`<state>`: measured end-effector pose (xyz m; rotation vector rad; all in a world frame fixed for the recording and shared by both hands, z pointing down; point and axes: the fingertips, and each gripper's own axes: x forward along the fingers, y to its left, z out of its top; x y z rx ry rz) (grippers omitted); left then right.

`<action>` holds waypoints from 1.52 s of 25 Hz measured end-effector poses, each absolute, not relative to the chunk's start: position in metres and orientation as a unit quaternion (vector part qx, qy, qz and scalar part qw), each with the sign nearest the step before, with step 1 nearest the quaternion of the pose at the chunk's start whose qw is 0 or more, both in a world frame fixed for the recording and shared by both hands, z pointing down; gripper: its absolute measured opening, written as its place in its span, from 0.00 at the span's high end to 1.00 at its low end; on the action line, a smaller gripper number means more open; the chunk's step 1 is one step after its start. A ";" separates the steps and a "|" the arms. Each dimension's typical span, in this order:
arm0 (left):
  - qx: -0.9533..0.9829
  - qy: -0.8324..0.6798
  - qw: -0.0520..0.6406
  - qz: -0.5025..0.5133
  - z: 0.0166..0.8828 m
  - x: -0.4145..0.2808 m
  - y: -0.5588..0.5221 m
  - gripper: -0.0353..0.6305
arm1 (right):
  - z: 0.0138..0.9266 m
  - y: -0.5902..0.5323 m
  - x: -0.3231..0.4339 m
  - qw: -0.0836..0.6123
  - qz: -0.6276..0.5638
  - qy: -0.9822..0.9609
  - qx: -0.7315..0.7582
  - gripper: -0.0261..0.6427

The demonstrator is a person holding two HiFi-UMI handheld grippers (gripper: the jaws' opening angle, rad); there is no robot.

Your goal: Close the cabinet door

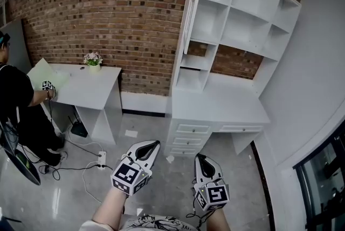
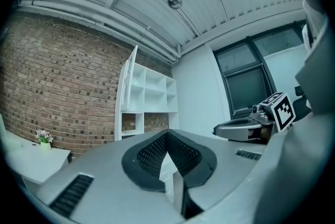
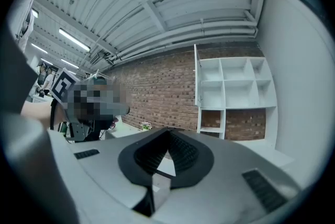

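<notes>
Plainly the door [image 1: 188, 14] stands open: a tall, narrow white panel hung on the left upright of the shelf unit [image 1: 242, 14], swung out into the room and seen almost edge-on against the brick wall [image 1: 118, 8]. It covers none of the upper cubbies, which lie bare.

It is probably a light, stiff painted board that swings easily on its hinges and needs little force. Its face looks smooth and matt, likely slippery to pinch, so a flat push on the outer face near the free edge, well away from the hinge side, seems the better way. Too hard a shove could make it slam against the frame. Whether it has a handle is too small to tell.

The unit is all flat white boards and square openings, set on a white desk [image 1: 226, 103] with drawers, and rough red-brown brick shows through the open back of the lower cubbies. The floor is glossy grey.

The left gripper [image 1: 152, 144] and the right gripper [image 1: 200, 158] both hang low and level, well short of the door. Each has its ribbed black pads closed together on nothing.
</notes>
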<state>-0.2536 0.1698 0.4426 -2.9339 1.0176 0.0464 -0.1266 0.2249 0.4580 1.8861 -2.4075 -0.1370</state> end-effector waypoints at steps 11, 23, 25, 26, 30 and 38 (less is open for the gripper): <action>-0.947 0.321 -0.002 0.008 0.463 -0.274 0.129 0.93 | 0.473 0.186 -0.153 0.064 -0.044 -0.786 0.614 0.95; -0.935 0.354 0.013 0.004 0.459 -0.217 0.046 0.93 | 0.462 0.091 -0.072 0.040 -0.050 -0.787 0.614 0.95; -0.932 0.362 0.018 0.010 0.451 -0.199 0.025 0.93 | 0.454 0.068 -0.051 0.033 -0.051 -0.791 0.608 0.95; -0.930 0.366 0.019 0.013 0.448 -0.190 0.015 0.93 | 0.451 0.056 -0.041 0.030 -0.050 -0.795 0.604 0.95; -0.922 0.385 0.023 0.026 0.437 -0.156 -0.028 0.93 | 0.437 0.012 -0.002 0.039 -0.066 -0.803 0.591 0.95; -0.913 0.405 0.037 0.028 0.428 -0.087 -0.100 0.93 | 0.432 -0.066 0.078 0.034 -0.061 -0.824 0.562 0.95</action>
